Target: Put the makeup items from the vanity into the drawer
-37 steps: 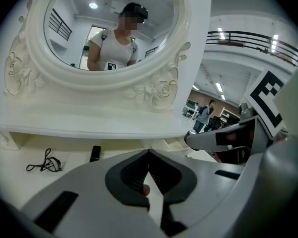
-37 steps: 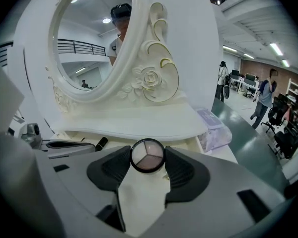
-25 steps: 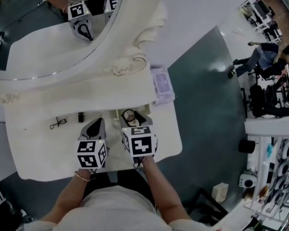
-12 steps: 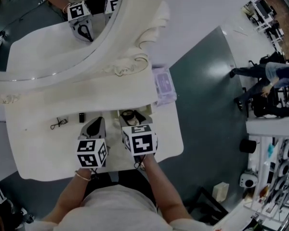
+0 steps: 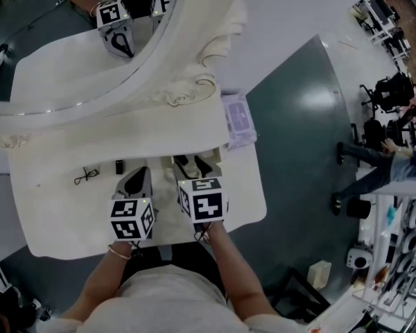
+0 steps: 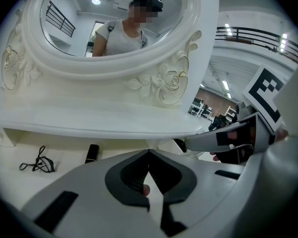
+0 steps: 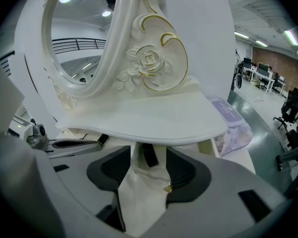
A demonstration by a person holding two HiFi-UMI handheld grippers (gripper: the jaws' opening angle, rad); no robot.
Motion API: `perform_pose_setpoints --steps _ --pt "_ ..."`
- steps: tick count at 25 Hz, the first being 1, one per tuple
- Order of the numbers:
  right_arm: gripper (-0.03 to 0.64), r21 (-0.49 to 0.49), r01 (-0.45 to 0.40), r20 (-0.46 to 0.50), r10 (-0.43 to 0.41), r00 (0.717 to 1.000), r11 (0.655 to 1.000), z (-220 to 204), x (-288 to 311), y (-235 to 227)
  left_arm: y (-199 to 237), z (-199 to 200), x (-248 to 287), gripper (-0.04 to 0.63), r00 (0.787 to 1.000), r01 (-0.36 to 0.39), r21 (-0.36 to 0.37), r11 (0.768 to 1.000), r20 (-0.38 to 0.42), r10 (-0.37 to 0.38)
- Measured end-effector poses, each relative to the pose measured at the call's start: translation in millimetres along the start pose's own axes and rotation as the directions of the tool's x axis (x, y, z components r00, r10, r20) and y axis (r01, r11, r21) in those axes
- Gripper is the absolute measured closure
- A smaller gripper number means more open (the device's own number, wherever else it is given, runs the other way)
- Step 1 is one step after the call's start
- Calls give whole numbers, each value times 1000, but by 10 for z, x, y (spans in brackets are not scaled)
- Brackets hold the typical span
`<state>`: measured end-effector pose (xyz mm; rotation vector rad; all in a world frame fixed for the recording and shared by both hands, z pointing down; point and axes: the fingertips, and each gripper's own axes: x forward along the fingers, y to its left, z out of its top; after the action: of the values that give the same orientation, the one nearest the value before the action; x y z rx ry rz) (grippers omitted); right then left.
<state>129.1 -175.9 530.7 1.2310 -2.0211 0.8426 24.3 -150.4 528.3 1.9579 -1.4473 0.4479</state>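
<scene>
On the white vanity top (image 5: 55, 207) a short black lipstick tube (image 5: 118, 166) (image 6: 92, 152) lies left of my left gripper (image 5: 136, 175) (image 6: 149, 155), which is shut with its tips touching and nothing clearly held. My right gripper (image 5: 192, 162) (image 7: 149, 167) is open under the vanity's shelf. Its jaws stand on either side of a small cream drawer (image 7: 141, 192) with a gold knob (image 7: 167, 186). A dark item (image 7: 149, 155) stands just beyond the drawer's edge. What lies inside the drawer is hidden.
A thin black looped item (image 5: 87, 176) (image 6: 39, 162) lies left of the lipstick. A lilac tissue pack (image 5: 237, 120) (image 7: 231, 118) sits at the vanity's right end. The ornate mirror frame (image 5: 187, 92) and its shelf overhang the back. Green floor lies to the right.
My right gripper has moved a little toward the mirror. The round dark-rimmed item seen ahead of its jaws earlier no longer shows. The left gripper has stayed put.
</scene>
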Motion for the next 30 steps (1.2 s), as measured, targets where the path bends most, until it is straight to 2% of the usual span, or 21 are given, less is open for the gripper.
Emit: perform_pose_setpoints --steps 9,17,23,30 --pt "396 5 7 30 -7 1000 1000 0 -81 86 38 -11 -89 592 1000 -4 1 1000 11 4" --pt "400 14 42 107 -43 993 999 59 -248 204 120 -17 -291 592 999 -17 0 1000 34 17" --pt "463 17 44 137 -46 989 999 -16 -387 380 157 -8 -492 592 998 -23 4 1000 67 23" --pt "504 9 35 170 -36 985 999 -113 -570 586 172 -22 -773 592 994 -36 3 999 103 36"
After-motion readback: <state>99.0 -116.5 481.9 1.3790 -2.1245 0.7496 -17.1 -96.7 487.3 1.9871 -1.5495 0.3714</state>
